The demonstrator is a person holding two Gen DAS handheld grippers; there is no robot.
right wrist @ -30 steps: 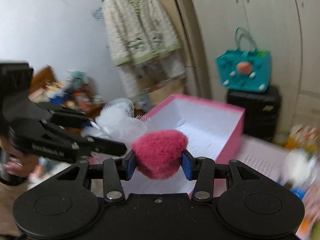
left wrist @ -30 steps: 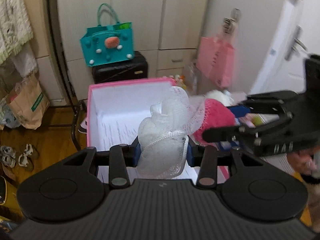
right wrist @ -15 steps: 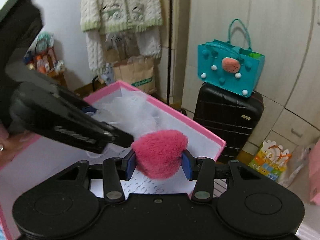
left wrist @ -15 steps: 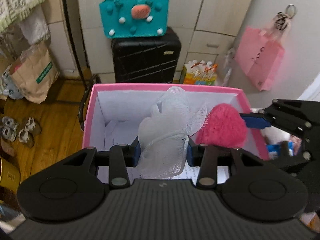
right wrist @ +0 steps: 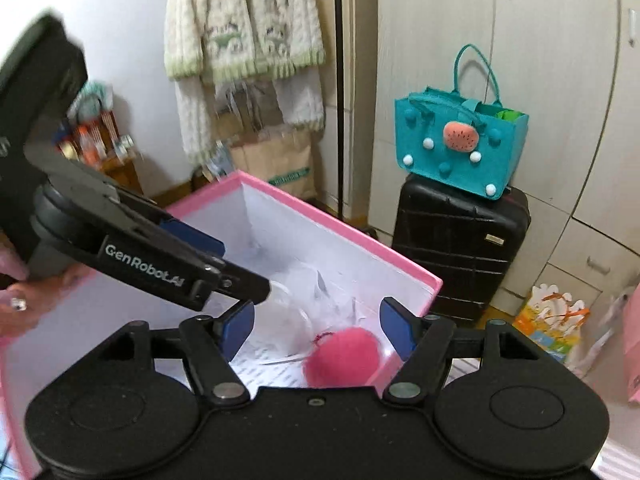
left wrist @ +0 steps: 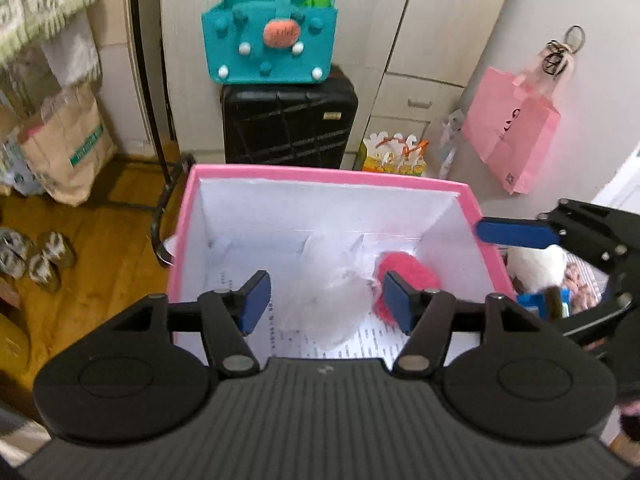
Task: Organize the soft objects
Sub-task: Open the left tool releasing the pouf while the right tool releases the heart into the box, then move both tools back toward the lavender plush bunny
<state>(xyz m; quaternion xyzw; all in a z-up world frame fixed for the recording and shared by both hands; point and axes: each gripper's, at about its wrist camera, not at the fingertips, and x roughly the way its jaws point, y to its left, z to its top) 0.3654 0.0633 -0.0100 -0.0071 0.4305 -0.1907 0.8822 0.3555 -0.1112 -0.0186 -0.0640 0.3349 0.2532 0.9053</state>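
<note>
Cluttered bedroom, one pink box (left wrist: 320,174) with one white puff (left wrist: 332,304), one pink pom-pom (right wrist: 340,362); both jaws apart, empty.

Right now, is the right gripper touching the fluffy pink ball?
Apart. In the right wrist view the right gripper is open, and the pink ball lies below it inside the pink box, clear of both fingers.

Behind your workspace, a teal felt bag (left wrist: 270,46) sat on top of a black suitcase (left wrist: 288,124). A pink paper bag (left wrist: 510,136) hung at the right, a brown paper bag (left wrist: 66,146) stood on the wooden floor (left wrist: 108,240), and a knitted cardigan (right wrist: 244,24) hung up.
</note>
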